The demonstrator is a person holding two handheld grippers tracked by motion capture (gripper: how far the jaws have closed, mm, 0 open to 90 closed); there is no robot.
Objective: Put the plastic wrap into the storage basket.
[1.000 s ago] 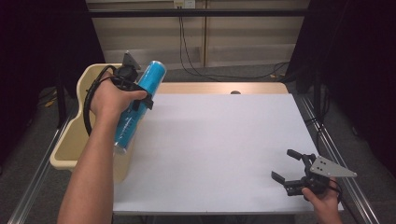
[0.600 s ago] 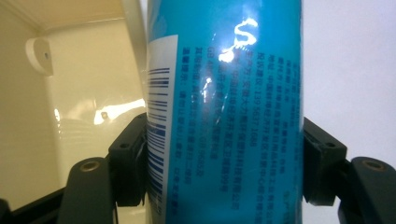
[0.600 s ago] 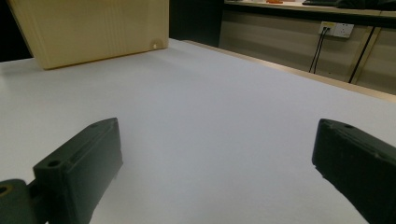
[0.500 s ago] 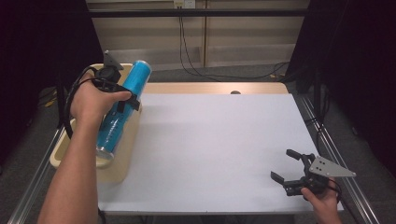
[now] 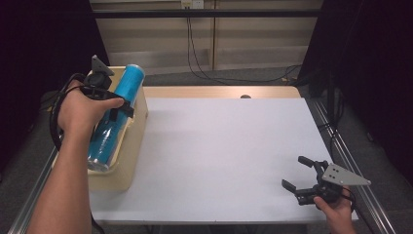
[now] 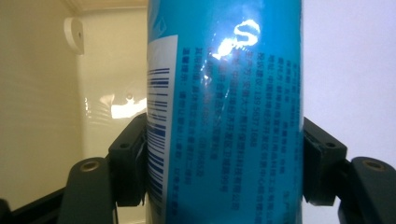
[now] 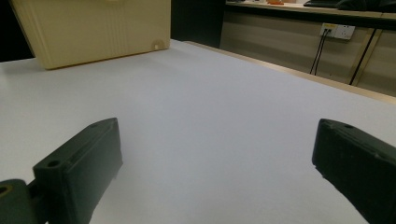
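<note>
A tall blue can (image 5: 116, 117) with a barcode and small print is clamped in my left gripper (image 5: 113, 106), held tilted over the cream plastic bin (image 5: 127, 161) at the table's left edge. In the left gripper view both black pads press the blue can (image 6: 224, 116) from either side, with the bin's pale inside wall (image 6: 42, 102) behind it. My right gripper (image 5: 298, 171) rests low near the front right corner of the white table (image 5: 229, 146), jaws wide apart with nothing between them. In the right gripper view the two fingers (image 7: 79, 168) frame bare tabletop.
The cream bin (image 7: 93, 28) stands far off across the table in the right gripper view. A wooden strip (image 5: 219, 91) runs along the table's far edge. Cables (image 5: 204, 58) hang from a wall socket behind. Metal rails flank both sides.
My left hand has carried the blue can leftward, from above the table's left edge to over the bin. The right gripper has stayed put.
</note>
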